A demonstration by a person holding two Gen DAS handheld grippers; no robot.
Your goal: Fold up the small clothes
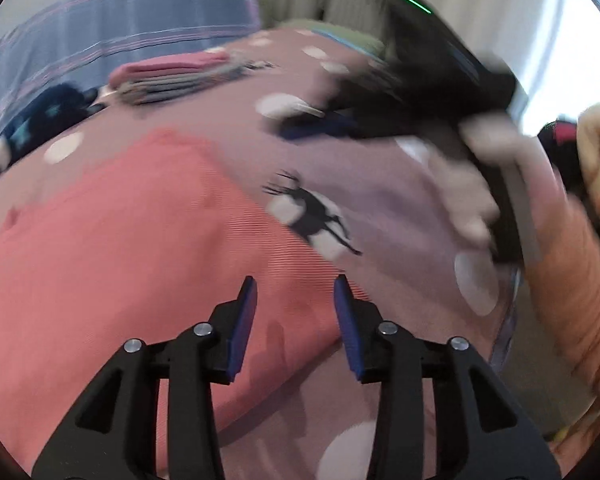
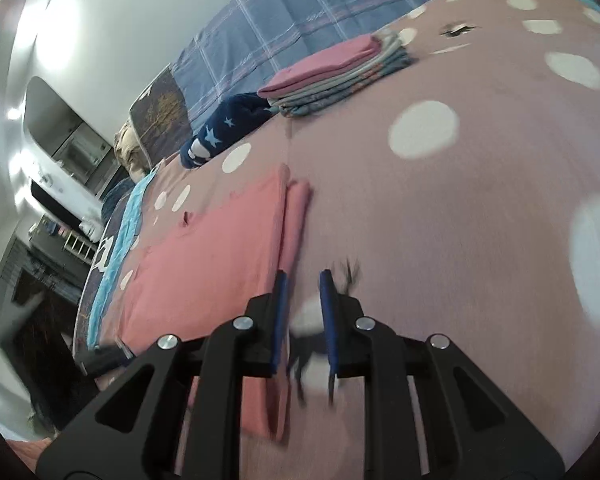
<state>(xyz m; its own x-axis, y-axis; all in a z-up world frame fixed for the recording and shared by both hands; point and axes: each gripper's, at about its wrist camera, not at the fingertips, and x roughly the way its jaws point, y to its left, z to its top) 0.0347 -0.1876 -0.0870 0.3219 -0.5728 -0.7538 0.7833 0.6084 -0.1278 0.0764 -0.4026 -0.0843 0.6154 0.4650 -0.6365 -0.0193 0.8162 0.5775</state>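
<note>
Pink garment (image 1: 112, 248) lies flat on the bed (image 1: 380, 184), under the released left tool (image 1: 296, 284), just left of the released, empty right tool (image 2: 303, 276)

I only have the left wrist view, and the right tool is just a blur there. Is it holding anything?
Observer: No. The right tool has its jaws slightly apart with nothing between them. It is over the spotted bedspread, just beside the salmon garment.
Operator: How does the garment's edge look on that side?
Observer: A narrow strip of the same salmon fabric lies along that edge, next to the main panel. It looks like a folded part, though I can't be sure.
</note>
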